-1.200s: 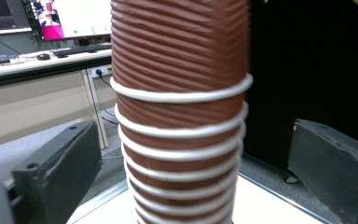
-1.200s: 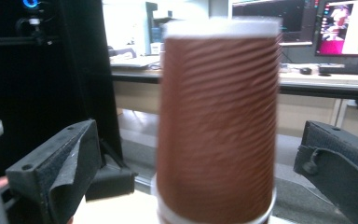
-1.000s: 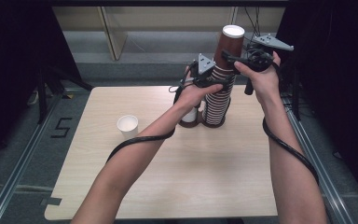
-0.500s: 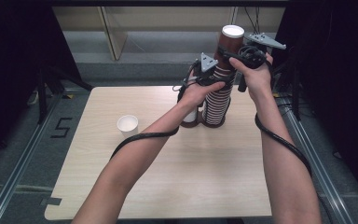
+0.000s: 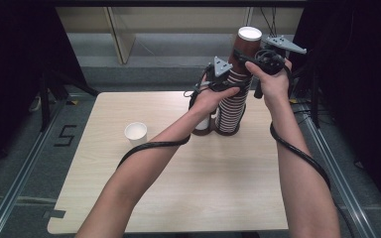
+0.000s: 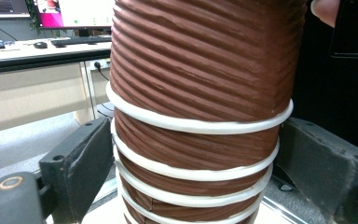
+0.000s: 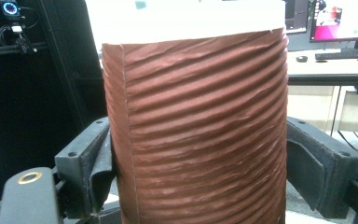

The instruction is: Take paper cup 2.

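The main risk lay in the pull that seemed about to come. If the right gripper [image 5: 250,55] lifted the top cup [image 7: 193,116] while the cups beneath clung to it, several might have come away together, or the whole stack [image 5: 232,101] might have tilted off the table [image 5: 178,198] and toppled towards the loose white cup [image 5: 135,133] standing well apart on the left gripper's side. A squeeze too hard could also have crushed the ribbed paper wall, which already looked a little flattened along one seam in the right gripper view.

The right gripper's jaws had just been closing, and they stood on either side of the top cup, about halfway in, with the pads pressed against its brown ribbed wall just under the white rim. That cup sat at the very top of the tall stack, directly ahead of the jaws.

The left gripper [image 5: 228,85] sat lower, below the right one, and its jaws had also just been closing. In the left gripper view its pads [image 6: 81,158] bracketed the stack a few white rims down, touching the cups at both sides, so I judged it clamped on the stack to hold it steady. A shorter second stack [image 5: 203,125] stood just beside the tall one, under the left hand [image 5: 213,96].
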A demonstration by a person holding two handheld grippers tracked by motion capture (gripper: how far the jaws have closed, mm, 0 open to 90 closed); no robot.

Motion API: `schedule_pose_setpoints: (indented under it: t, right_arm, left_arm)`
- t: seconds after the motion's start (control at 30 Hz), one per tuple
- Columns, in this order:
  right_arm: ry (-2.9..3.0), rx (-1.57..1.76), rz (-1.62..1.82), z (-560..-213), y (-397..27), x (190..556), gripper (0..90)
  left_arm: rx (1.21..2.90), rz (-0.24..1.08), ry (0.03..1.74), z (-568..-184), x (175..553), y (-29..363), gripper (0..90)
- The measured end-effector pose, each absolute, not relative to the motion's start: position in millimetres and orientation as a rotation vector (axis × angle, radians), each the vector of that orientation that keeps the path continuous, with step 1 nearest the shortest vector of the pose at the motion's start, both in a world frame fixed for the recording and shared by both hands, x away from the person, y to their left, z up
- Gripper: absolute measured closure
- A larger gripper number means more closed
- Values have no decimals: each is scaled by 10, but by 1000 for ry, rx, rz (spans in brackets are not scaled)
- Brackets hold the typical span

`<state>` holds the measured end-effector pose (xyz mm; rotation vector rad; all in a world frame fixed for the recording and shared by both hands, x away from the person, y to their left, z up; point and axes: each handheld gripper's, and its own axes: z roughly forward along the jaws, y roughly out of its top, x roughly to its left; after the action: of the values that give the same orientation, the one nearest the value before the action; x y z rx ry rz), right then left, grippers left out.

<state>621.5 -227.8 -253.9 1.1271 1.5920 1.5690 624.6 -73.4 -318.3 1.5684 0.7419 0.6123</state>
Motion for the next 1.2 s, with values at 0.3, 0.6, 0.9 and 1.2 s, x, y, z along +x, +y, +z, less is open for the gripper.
schedule_pose_setpoints:
  t: [0.3,0.6,0.9,1.2]
  right_arm:
    - [1590,1128,1560,-2527,-2268,6229,178]
    - [1577,1127,1559,-2503,-2269,6225,183]
    - [1535,1116,1597,-2404,-2279,6204,196]
    - [1483,1125,1641,-2376,-2286,6181,198]
  left_arm:
    - [1566,607,741,-3183,6261,-726,104]
    - [1564,606,742,-3185,6262,-726,104]
    - [1568,610,741,-3177,6262,-727,105]
    - [1573,618,739,-3169,6258,-731,105]
